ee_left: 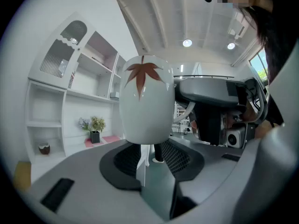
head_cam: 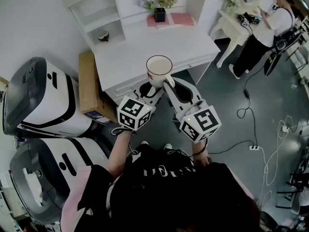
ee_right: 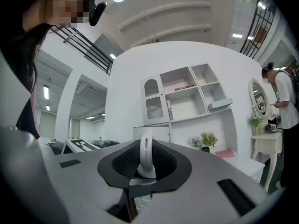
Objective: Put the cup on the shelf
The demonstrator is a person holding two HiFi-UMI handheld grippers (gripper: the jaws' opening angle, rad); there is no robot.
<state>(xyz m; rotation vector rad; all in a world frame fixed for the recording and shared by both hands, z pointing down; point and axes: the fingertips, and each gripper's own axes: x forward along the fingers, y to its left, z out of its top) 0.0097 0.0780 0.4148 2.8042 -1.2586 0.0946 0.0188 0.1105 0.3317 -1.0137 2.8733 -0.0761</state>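
Note:
A white cup (head_cam: 159,69) with a red maple leaf (ee_left: 142,77) is held up in front of me, over the near edge of the white desk (head_cam: 183,45). My right gripper (head_cam: 168,84) is shut on the cup's handle (ee_right: 145,156), which stands upright between its pads. My left gripper (head_cam: 148,91) sits just under the cup (ee_left: 145,101); its jaws stand a little apart with nothing between the pads. The white shelf unit (head_cam: 99,21) rises at the desk's back left, with open compartments (ee_right: 187,97).
A potted plant (head_cam: 160,11) and pink items (head_cam: 182,18) stand at the desk's back. A small brown object (head_cam: 103,36) sits in a low shelf compartment. A cardboard box (head_cam: 89,83) and two white machines (head_cam: 41,103) are left. A person (head_cam: 270,30) stands far right; cables (head_cam: 251,111) cross the floor.

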